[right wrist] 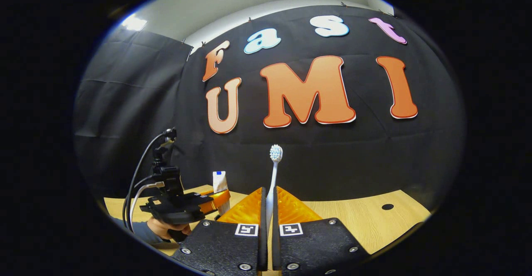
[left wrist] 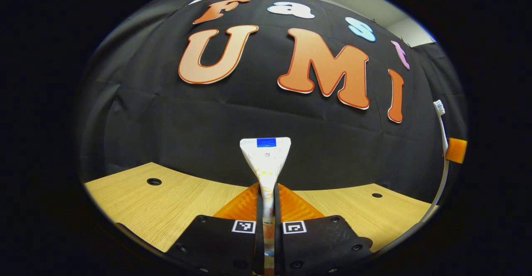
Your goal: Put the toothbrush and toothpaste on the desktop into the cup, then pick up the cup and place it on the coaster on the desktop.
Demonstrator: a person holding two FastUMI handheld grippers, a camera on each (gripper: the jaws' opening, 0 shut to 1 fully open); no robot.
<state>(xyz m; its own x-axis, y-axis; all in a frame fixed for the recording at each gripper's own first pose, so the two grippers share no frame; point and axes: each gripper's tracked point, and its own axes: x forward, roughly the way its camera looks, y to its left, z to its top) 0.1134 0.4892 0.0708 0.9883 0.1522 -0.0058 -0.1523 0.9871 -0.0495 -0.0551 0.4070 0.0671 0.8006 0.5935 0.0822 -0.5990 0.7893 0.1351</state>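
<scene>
Clamping toothpaste [left wrist: 266, 159] upright between left gripper [left wrist: 266, 203] fingers, toothbrush [right wrist: 272, 176] between right gripper [right wrist: 269, 207] fingers, likely for dropping into the cup.

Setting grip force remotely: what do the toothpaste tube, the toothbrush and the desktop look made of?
Toothpaste tube: soft printed plastic, apparently; flat crimped end, slight sheen.
Toothbrush: smooth white plastic handle, pale bristles that look like nylon.
Desktop: matte light wood grain, possibly laminate.
</scene>
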